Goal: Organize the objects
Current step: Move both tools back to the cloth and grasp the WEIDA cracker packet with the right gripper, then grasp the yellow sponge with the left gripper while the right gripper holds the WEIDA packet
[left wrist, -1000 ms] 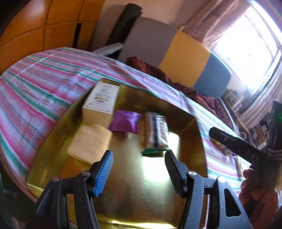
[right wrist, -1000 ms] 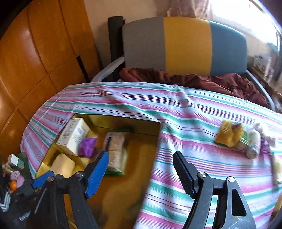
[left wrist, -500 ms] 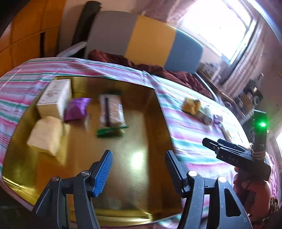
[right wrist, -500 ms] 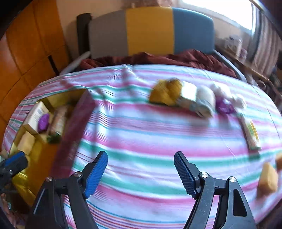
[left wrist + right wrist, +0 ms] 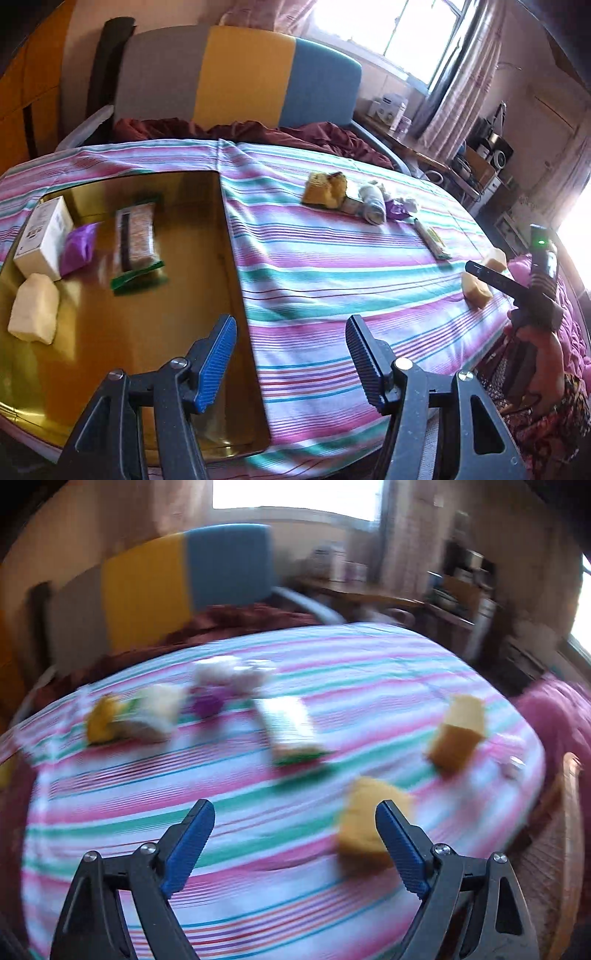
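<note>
Bare striped tablecloth (image 5: 314, 280) lies open ahead of you; the gold tray (image 5: 229, 236) wall bounds its left, yellow sponges (image 5: 369, 819) its right.

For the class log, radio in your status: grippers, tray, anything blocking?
Left gripper open, empty. Right gripper opening, empty, yellow sponge just ahead. Gold tray holds four items. Nothing blocking.

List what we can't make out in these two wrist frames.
- Right wrist view: motion blur smears everything; the green-edged flat packet has no readable print.
- Right wrist view: the near yellow sponge block is partly covered by the right gripper's finger as its jaws open.
- Left wrist view: the white rectangular carton in the shiny gold tray has print too small to read.
- Left wrist view: the tray's near edge is hidden by the left gripper.
</note>
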